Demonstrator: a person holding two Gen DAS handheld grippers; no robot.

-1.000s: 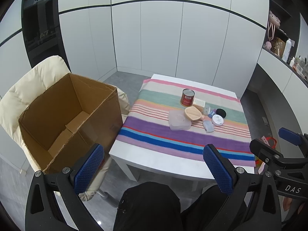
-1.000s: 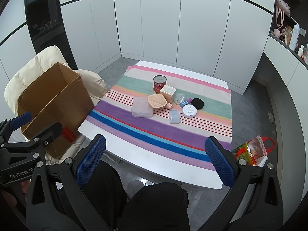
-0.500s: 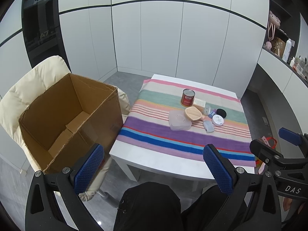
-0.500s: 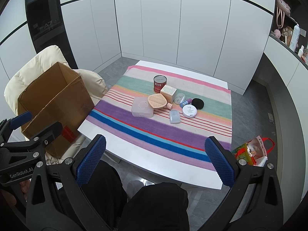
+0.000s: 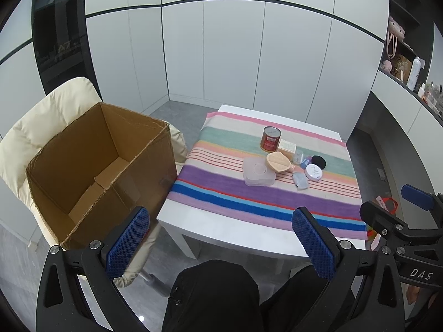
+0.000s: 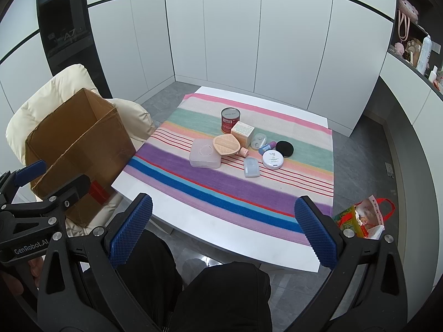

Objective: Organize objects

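Observation:
A cluster of small objects lies on the striped cloth [image 6: 221, 185]: a red can [image 6: 230, 120], a beige box [image 6: 242, 133], a clear plastic case [image 6: 205, 157], a peach puff case [image 6: 225, 144], a white round compact [image 6: 273, 159], a black disc [image 6: 284, 148] and a small blue case [image 6: 250, 167]. The can [image 5: 270, 137] and clear case [image 5: 258, 171] show in the left wrist view too. An open empty cardboard box [image 5: 97, 166] stands on a cream chair left of the table. My left gripper [image 5: 221, 238] and right gripper [image 6: 223, 227] are open and empty, held before the table's near edge.
The white table [image 6: 216, 229] stands before white cabinets. The cream chair [image 6: 69, 91] holds the box [image 6: 77, 149]. A colourful bag [image 6: 362, 218] lies on the floor right of the table. Shelves with bottles run along the right wall. My knees are below the grippers.

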